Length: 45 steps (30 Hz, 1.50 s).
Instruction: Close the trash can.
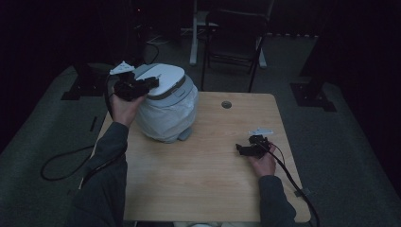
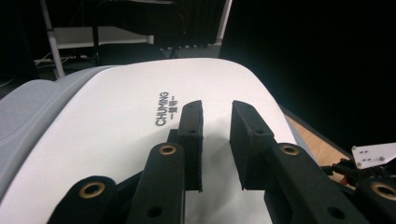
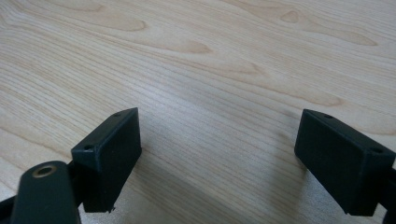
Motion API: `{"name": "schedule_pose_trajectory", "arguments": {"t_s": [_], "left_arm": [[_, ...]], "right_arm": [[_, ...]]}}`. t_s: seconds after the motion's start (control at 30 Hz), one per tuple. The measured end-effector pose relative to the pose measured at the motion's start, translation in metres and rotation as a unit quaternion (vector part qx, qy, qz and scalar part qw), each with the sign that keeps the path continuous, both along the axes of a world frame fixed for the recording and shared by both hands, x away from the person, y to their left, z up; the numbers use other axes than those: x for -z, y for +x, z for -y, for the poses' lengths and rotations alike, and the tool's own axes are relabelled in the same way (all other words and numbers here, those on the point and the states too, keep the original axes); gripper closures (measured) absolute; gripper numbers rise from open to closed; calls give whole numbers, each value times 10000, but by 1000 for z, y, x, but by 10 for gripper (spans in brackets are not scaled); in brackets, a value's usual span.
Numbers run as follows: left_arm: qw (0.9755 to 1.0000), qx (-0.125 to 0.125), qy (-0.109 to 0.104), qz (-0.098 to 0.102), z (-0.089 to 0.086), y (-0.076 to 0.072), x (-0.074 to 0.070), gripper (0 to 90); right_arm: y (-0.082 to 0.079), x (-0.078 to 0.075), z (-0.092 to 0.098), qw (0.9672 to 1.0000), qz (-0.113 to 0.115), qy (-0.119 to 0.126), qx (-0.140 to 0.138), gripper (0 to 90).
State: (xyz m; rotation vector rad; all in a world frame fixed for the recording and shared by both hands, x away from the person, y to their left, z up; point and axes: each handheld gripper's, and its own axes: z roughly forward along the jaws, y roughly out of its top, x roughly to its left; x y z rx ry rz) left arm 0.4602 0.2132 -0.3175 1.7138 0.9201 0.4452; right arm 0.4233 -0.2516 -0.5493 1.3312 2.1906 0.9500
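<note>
Pale wood grain runs across my table [image 1: 198,184], the biggest thing I have to work on, and I will place everything else against the bin that stands on its far left part. That bin [image 1: 168,106] is a rounded white and grey waste bin with a white liner bag bunched around its body and a flat white lid [image 2: 140,135] printed with the word CHUMING. My left gripper [image 1: 152,83] sits at the near left edge of the bin's top, its tips over the lid; in the left gripper view the two black jaws stand close together with a slim gap between them, resting just above the white surface, and I see nothing caught between them. Whether the pads actually touch the lid I cannot tell. My right gripper [image 1: 239,149] lies well apart from the bin, off to its right and nearer to me, low over bare wood; in the right gripper view its jaws stand wide apart with only table grain between them, holding nothing.
</note>
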Motion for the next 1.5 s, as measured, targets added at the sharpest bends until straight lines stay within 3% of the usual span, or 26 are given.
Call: {"name": "schedule_pose_trajectory", "arguments": {"t_s": [0.13,0.2,0.47,0.8,0.83,0.87,0.97,1.07,1.27,1.5], "left_arm": [[9999,55,95,-10,9,0,-1,774],[9996,84,276,-49,19,1,-2,777],[9987,134,470,-173,39,4,2,794],[9988,0,461,-157,40,6,4,893],[9982,12,535,-272,40,7,5,900],[9985,126,488,-220,41,7,6,900],[9977,93,649,-161,44,4,5,900],[9986,110,482,-211,42,4,6,900],[9992,69,385,-22,36,-4,4,720],[9993,1,337,177,18,-21,-2,659]], "right_arm": [[0,0,0,10000,-2,3,1,139],[0,0,0,10000,-2,2,2,139],[0,0,0,10000,-5,7,1,140],[-1,0,0,10000,-3,6,4,139],[-1,0,0,10000,-2,5,3,140],[-1,0,0,10000,-6,5,6,140],[-1,0,0,10000,-5,4,7,140],[-1,0,0,10000,-5,5,7,140],[-1,0,0,10000,-5,8,8,140],[-1,0,0,10000,-8,5,7,139]]}}
